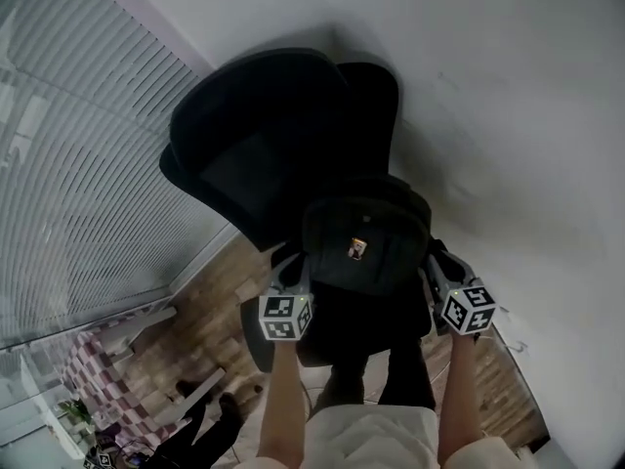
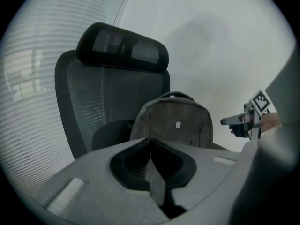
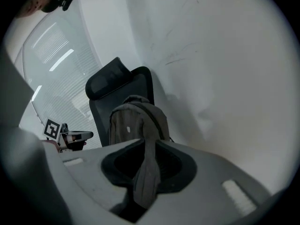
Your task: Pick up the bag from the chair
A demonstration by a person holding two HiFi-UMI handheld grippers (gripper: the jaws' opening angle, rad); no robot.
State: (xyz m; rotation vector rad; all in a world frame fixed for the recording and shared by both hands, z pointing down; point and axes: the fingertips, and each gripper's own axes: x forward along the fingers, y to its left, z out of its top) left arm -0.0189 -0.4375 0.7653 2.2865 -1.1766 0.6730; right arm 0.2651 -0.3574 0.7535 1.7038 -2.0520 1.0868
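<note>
Straps (image 3: 149, 170) are pinched in the fingers of the left gripper (image 1: 294, 270) and right gripper (image 1: 436, 264); the bag (image 1: 363, 231) could slip free if lifted unevenly.

Dim, flat light; fisheye warping, dark corners.

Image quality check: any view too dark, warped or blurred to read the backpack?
Head view: heavy fisheye, the blinds bow; the black backpack blends into the black office chair. Left gripper view: dim and soft, dark round vignette, backpack readable. Right gripper view: brighter, the foreground strap slightly soft.
</note>
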